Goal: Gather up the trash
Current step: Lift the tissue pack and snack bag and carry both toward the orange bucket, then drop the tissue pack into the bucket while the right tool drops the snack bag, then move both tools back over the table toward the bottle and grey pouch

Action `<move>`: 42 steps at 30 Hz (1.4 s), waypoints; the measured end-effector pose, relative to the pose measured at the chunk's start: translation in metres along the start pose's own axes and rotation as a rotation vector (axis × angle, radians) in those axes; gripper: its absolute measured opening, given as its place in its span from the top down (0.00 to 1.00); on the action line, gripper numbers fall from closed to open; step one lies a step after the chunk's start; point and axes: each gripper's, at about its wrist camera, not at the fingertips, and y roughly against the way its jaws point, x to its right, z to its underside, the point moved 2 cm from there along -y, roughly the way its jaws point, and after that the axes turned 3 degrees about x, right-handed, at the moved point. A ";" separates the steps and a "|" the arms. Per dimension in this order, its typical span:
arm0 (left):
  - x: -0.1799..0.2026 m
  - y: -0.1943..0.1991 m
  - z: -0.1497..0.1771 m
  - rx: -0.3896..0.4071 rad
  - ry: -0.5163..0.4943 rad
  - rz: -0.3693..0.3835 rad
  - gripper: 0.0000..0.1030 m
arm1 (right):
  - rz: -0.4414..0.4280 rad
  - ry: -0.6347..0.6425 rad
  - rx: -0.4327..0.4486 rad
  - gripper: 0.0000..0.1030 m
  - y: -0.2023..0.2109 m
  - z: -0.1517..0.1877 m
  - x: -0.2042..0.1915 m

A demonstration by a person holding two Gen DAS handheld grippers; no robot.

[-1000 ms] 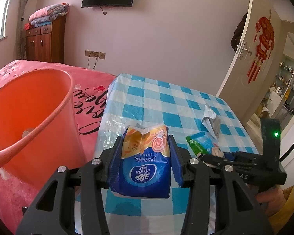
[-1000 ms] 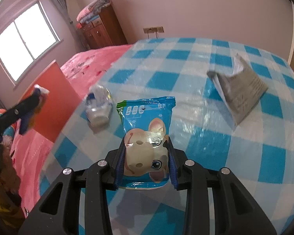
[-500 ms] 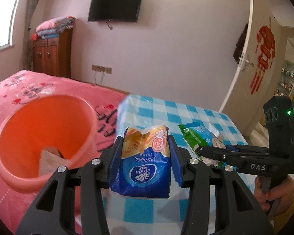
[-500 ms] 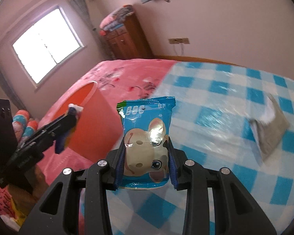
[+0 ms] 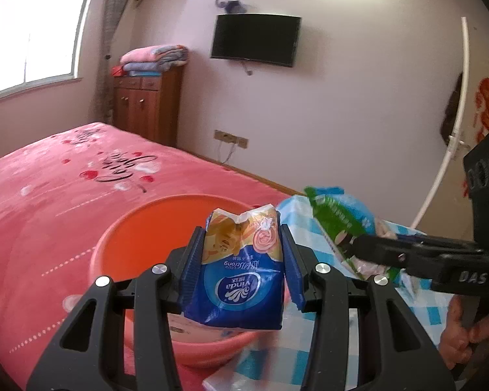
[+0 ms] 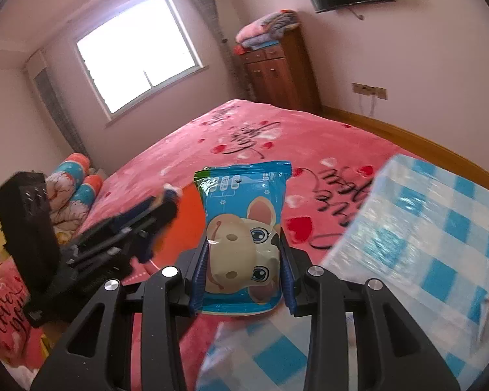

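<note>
Clearly both pieces of trash are held up near the orange bucket (image 5: 166, 228), presumably so each can be dropped into it. The tissue pack (image 5: 241, 267) is clamped upside down between the blue pads of the left hand-held gripper (image 5: 243, 270), just this side of the bucket's mouth, its torn top pointing away from the camera. The snack wrapper (image 6: 244, 234) stands upright in the right hand-held gripper (image 6: 243, 280), pinched at its lower half, to the right of the bucket and short of its rim; in the left wrist view it hangs beside the rim. Its top is sealed flat, so it looks empty and light.

"Vinda" reads inverted on the tissue pack, with "Ultra Strong" above it; the wrapper shows a cartoon animal face and small print too fine to read. "DAS" is printed on the right hand-held gripper's body.

Beside the bucket, to its right, is the surface (image 6: 440, 234) with a blue-checked cloth under clear plastic. Beneath and behind the bucket lies the pink bed (image 5: 49, 195), its cover carrying black cursive script; "love you" shows at one corner.
</note>
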 end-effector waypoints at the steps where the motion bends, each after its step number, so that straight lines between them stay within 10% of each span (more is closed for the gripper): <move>1: -0.004 -0.002 0.000 -0.004 0.006 -0.010 0.54 | -0.009 0.009 -0.001 0.63 -0.005 -0.003 -0.005; 9: -0.025 -0.026 0.006 -0.052 0.041 -0.068 0.53 | -0.046 0.032 -0.019 0.57 -0.042 -0.018 -0.022; 16: -0.030 -0.029 0.018 -0.061 0.033 -0.121 0.23 | -0.096 -0.057 0.046 0.30 -0.034 -0.014 0.002; 23: -0.020 -0.031 0.015 -0.061 0.005 -0.136 0.09 | 0.043 -0.062 0.134 0.14 0.000 0.004 0.027; 42: 0.059 -0.024 0.019 -0.051 -0.088 0.013 0.07 | 0.233 -0.166 0.244 0.08 0.065 0.067 0.099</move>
